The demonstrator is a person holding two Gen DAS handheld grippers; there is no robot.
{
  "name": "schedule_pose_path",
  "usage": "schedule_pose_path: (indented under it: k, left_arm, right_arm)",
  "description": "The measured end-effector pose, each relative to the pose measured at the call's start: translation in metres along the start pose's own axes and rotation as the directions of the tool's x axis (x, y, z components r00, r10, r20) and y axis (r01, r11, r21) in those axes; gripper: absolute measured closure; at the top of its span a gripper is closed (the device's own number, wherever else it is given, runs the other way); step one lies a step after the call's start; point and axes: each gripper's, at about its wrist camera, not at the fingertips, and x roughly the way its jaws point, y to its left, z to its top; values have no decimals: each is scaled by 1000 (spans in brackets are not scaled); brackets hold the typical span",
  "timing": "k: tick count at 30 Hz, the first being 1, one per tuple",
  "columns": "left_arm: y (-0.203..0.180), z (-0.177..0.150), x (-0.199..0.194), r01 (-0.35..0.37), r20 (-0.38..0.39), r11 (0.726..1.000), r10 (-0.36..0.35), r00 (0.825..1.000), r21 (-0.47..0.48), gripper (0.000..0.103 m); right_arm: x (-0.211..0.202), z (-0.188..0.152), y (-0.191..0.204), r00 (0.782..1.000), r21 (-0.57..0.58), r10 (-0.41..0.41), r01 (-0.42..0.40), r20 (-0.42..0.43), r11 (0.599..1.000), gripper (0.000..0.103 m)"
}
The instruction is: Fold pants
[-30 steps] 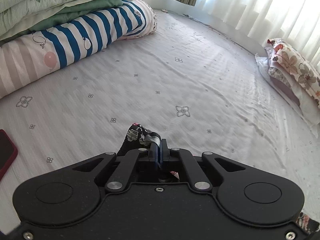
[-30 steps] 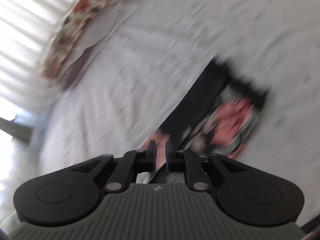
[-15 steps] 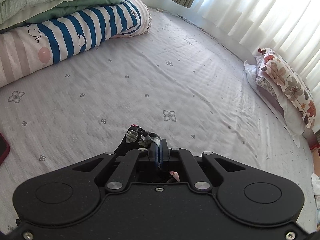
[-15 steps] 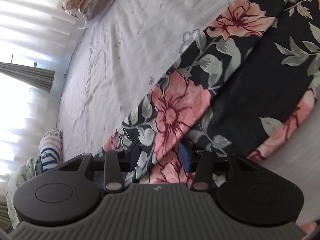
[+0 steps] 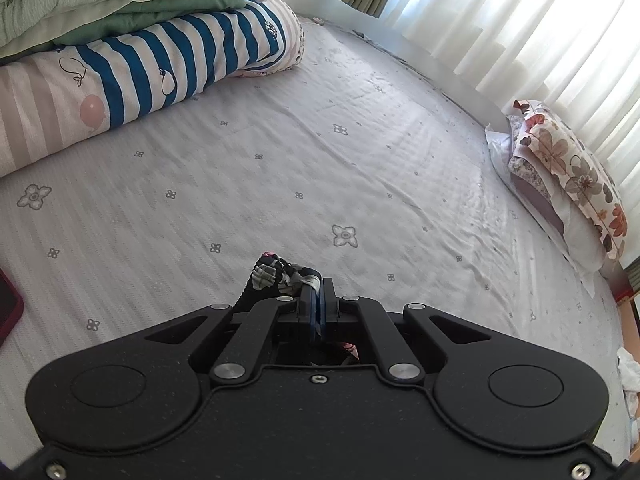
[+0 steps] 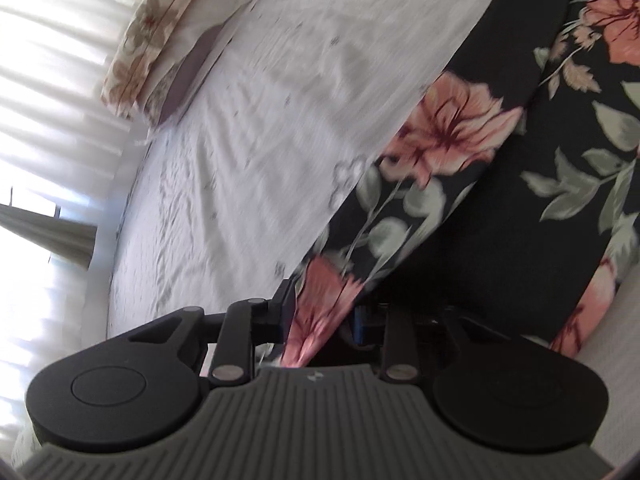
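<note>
The pants are black with pink flowers and grey-green leaves. In the right wrist view they (image 6: 500,184) lie spread over the white bedsheet (image 6: 260,140) and fill the right half. My right gripper (image 6: 320,308) is open, its jaws wide apart with an edge of the pants between them. In the left wrist view my left gripper (image 5: 319,300) is shut on a bunched bit of the pants (image 5: 276,276), held above the sheet (image 5: 320,160). The rest of the pants is hidden below that gripper.
Folded quilts and a blue-striped one (image 5: 160,60) are stacked at the bed's far left. A floral pillow (image 5: 572,176) lies at the right edge by the white curtains (image 5: 520,12). A red flat object (image 5: 8,312) lies at the left edge.
My right gripper has come down onto the pants and opened wider, an edge of cloth now between its jaws. My left gripper stays shut on the pants, its view shifting slightly.
</note>
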Motion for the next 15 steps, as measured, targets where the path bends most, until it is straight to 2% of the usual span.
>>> schedule_pose_path:
  k: [4,6,8,12,15]
  left_arm:
    - [5,0,3,-17,1,1000,17,1000,6,101]
    - [7,0,5,-26,4,1000,26,1000,9,101]
    - [8,0,8,-34,5,999,34,999,15,101]
    - [10,-3,14,-47,-7,999,47,999,18,101]
    - [10,-6,13,-45,-13,999,45,999,16,101]
  right_arm:
    - [-1,18,-14,997,72,-19,14,69,997,66]
    - [-1,28,-20,996,98,-28,19,88,995,70]
    - [0,37,-23,993,105,-49,38,103,994,98]
    - [-4,48,-21,985,71,-103,94,135,993,100]
    - [-20,46,-10,975,-9,-144,148,171,989,100]
